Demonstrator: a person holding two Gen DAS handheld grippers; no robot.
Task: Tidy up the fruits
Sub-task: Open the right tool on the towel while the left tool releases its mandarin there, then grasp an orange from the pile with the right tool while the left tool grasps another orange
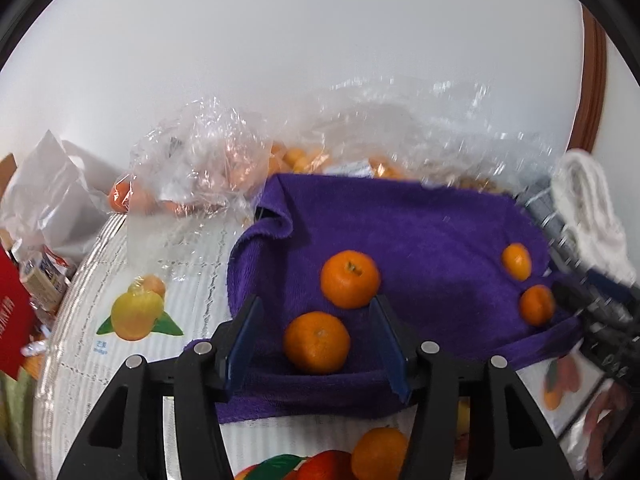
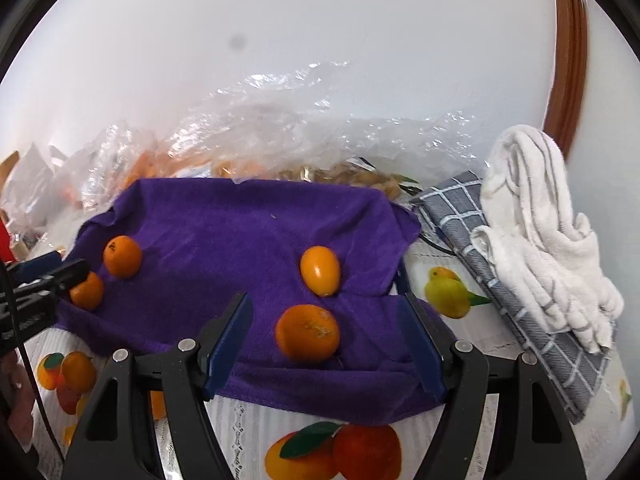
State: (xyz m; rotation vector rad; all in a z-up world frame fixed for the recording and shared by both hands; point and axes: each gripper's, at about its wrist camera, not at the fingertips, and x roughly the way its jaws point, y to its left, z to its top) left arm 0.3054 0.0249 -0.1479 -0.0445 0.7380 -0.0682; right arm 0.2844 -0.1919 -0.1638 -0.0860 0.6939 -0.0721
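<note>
A purple towel is spread on the table with several mandarins on it. In the left wrist view my left gripper stands open around one mandarin, with gaps on both sides. A second mandarin sits just beyond the fingertips. In the right wrist view my right gripper is open around another mandarin, clear of both pads. An oval orange fruit lies just ahead of it. The two left-hand mandarins sit beside the left gripper.
Crinkled clear plastic bags holding more orange fruit lie behind the towel against a white wall. A white towel on a grey checked cloth is at the right. The tablecloth has printed fruit. Boxes and packets crowd the far left.
</note>
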